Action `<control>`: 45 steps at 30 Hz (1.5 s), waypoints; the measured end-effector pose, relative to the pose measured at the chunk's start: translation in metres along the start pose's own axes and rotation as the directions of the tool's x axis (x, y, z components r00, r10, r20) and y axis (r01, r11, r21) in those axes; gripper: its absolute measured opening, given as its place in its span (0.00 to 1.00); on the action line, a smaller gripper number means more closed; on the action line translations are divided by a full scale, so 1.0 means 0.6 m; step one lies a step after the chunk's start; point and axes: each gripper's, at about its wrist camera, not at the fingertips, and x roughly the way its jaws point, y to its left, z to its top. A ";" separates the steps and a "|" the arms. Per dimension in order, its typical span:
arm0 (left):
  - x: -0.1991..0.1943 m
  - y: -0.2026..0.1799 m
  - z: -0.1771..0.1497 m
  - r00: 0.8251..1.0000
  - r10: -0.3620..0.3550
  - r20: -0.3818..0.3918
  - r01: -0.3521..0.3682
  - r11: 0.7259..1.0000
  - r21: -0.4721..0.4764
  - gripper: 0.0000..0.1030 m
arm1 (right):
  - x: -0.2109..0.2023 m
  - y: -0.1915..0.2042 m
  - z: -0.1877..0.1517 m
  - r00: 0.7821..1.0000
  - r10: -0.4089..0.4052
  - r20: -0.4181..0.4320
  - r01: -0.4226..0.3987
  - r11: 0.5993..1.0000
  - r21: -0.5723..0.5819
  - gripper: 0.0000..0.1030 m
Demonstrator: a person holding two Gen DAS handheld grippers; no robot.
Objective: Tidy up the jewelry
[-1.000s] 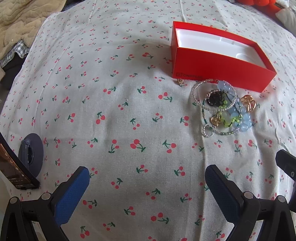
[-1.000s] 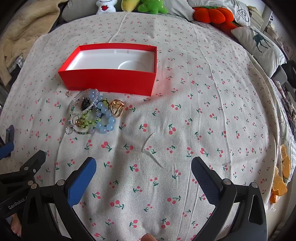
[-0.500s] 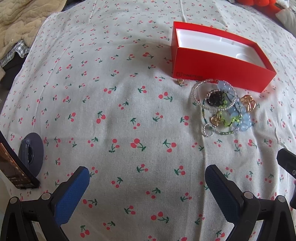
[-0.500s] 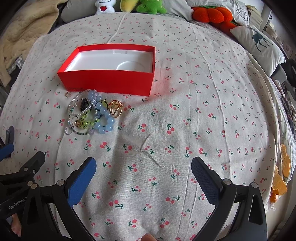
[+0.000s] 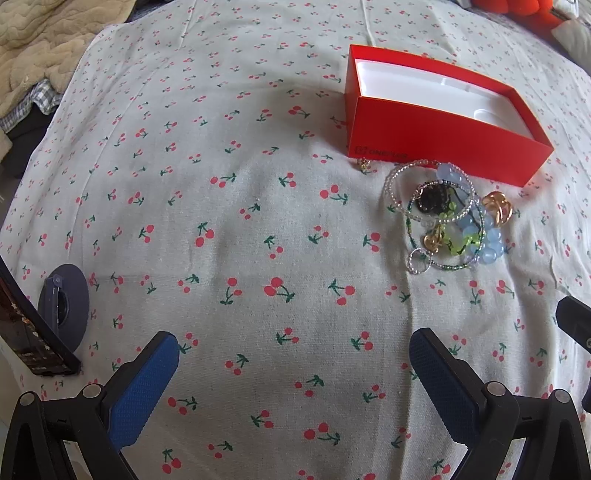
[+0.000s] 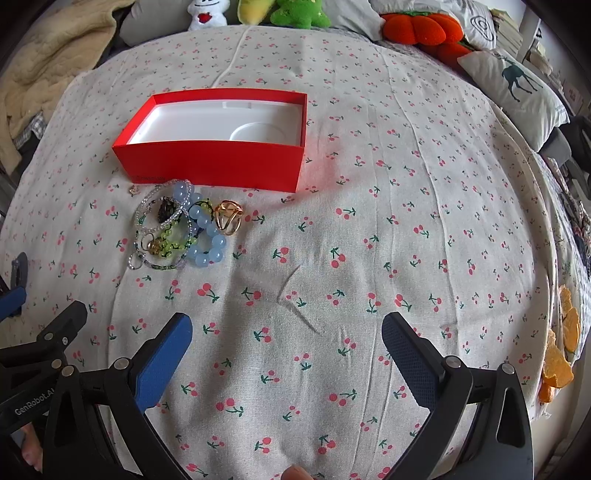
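Jewelry: a tangled heap (image 5: 448,221) (image 6: 177,225) lying on the bed's cherry-print sheet, just in front of the red box; nothing is holding it.
In the heap: a bracelet of pale blue beads (image 6: 205,230), a clear beaded loop (image 5: 428,192), a string of green beads (image 6: 171,236), a dark lump in the middle that I cannot make out.
Gold piece: a knotted gold ring or clip (image 5: 498,208) (image 6: 228,216) at the heap's right edge, touching the blue beads.
Stray bit: one small gold item (image 5: 364,163) apart from the heap, right against the box's front wall.
Red box: open, lid off (image 5: 443,146) (image 6: 214,162) — white moulded tray inside, with no jewelry in it.
My left gripper: spread wide (image 5: 295,373), blue pads well apart, low over bare sheet; the heap sits ahead and to the right of it.
My right gripper: also spread wide (image 6: 288,354), gripping nothing; the heap lies ahead and to its left, my other gripper's black frame shows at the left edge.
Bed: the sheet (image 6: 369,258) covers it, with a small crease in front of my right gripper.
Around: a phone (image 5: 26,332) and a round dark disc (image 5: 64,306) at the left, a beige blanket (image 6: 44,62) beyond, soft toys (image 6: 291,13) and a deer-print pillow (image 6: 517,85) at the far end — orange peel-like pieces (image 6: 561,354) at the right edge.
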 end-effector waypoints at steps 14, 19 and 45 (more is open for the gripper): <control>0.001 0.006 0.003 1.000 0.011 0.017 -0.011 1.000 -0.005 0.99 | -0.009 -0.003 0.007 1.000 -0.019 0.022 0.018 1.000 0.011 1.00; -0.018 0.009 0.017 0.997 0.014 0.070 -0.012 1.000 -0.019 0.99 | -0.025 -0.012 0.017 0.998 -0.019 0.057 0.018 1.000 0.023 1.00; 0.053 0.034 0.110 0.954 -0.301 -0.012 0.296 0.944 -0.143 0.79 | 0.044 -0.056 0.110 0.963 0.255 -0.087 -0.238 0.956 0.170 0.96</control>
